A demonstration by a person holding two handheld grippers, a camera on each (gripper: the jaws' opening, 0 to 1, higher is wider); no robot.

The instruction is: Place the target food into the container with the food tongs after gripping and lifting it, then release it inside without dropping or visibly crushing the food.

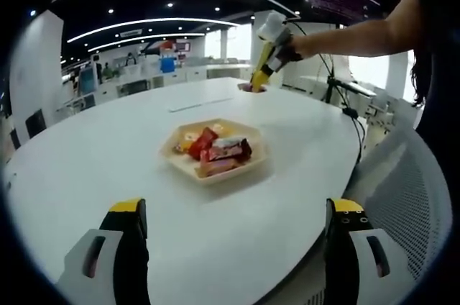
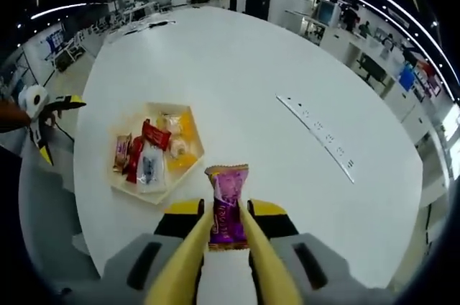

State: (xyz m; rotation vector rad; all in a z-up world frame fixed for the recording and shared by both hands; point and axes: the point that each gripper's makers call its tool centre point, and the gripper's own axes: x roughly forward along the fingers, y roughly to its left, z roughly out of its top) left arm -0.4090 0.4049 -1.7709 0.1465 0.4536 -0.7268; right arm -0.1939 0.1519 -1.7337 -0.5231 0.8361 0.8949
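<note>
A purple snack packet (image 2: 228,208) hangs above the white table (image 2: 251,82), pinched between the yellow food tongs (image 2: 188,262) on my right gripper (image 2: 228,227), which is shut on it. A beige hexagonal tray (image 2: 133,191) with several wrapped snacks lies to the left of the packet. In the left gripper view the same tray (image 1: 215,179) sits mid-table, ahead of my left gripper (image 1: 237,222), whose jaws stand wide open with nothing between them. Beyond the tray, a person's arm holds the right gripper (image 1: 264,60) at the table's far side, tongs pointing down.
A grey strip (image 2: 316,136) lies on the table right of the packet. A mesh chair (image 1: 410,197) stands at the table's right edge. My left gripper (image 2: 39,114) shows off the table's left rim. Office desks and chairs ring the room.
</note>
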